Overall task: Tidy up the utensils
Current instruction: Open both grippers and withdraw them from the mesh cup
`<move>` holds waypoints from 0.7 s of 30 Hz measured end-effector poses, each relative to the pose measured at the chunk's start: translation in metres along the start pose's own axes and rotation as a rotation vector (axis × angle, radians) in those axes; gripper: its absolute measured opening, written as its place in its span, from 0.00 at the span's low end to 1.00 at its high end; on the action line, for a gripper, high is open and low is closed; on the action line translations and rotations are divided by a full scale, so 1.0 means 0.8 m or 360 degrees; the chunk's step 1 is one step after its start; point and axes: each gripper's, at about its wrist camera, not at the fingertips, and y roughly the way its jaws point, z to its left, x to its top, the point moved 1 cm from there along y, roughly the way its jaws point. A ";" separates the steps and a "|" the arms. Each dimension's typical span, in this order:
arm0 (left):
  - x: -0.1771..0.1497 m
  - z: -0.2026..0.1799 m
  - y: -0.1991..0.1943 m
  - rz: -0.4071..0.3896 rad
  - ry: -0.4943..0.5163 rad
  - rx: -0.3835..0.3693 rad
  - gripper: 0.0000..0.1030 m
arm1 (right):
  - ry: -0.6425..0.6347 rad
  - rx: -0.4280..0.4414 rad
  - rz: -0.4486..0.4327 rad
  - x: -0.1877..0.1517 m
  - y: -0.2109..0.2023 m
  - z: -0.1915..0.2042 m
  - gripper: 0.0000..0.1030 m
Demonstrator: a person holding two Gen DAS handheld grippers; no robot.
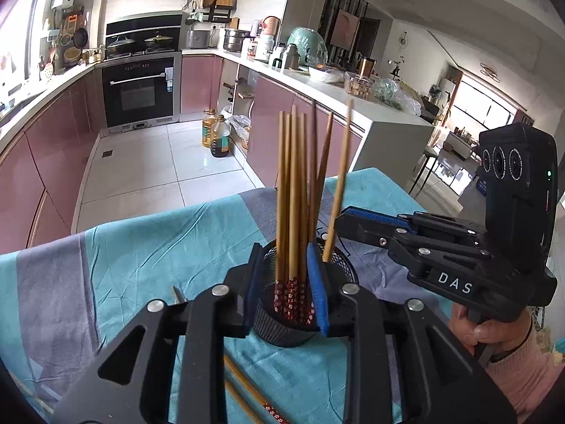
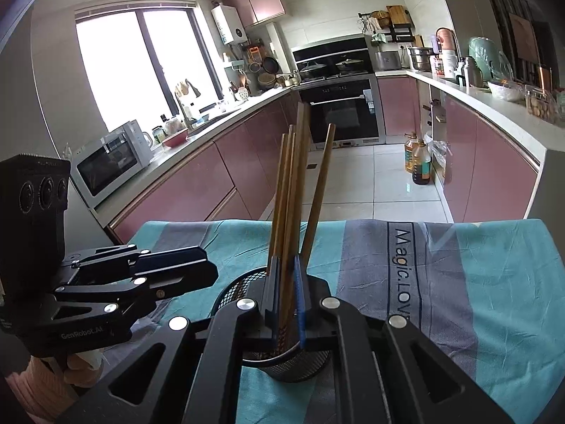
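Observation:
A black mesh holder (image 1: 282, 328) stands on the cloth-covered table and holds several wooden chopsticks (image 1: 293, 190), point up, with red flowered ends. My left gripper (image 1: 287, 282) has its blue-padded fingers either side of the bundle, over the holder. My right gripper (image 2: 286, 296) is shut on a few chopsticks (image 2: 286, 198) in the same holder (image 2: 282, 360). It shows from the side in the left wrist view (image 1: 344, 221), at the right of the holder. One chopstick (image 2: 317, 190) leans away to the right.
Loose chopsticks (image 1: 247, 388) lie on the teal and grey cloth (image 1: 141, 265) near my left gripper, and a thin metal utensil tip (image 1: 176, 293) shows at its left. The table's far edge drops to a tiled kitchen floor with oil bottles (image 1: 217, 136).

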 end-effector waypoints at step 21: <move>-0.111 0.069 -0.052 -0.0017 -0.0168 0.0139 0.42 | -0.0206 0.0270 0.0053 -0.067 -0.035 0.080 0.26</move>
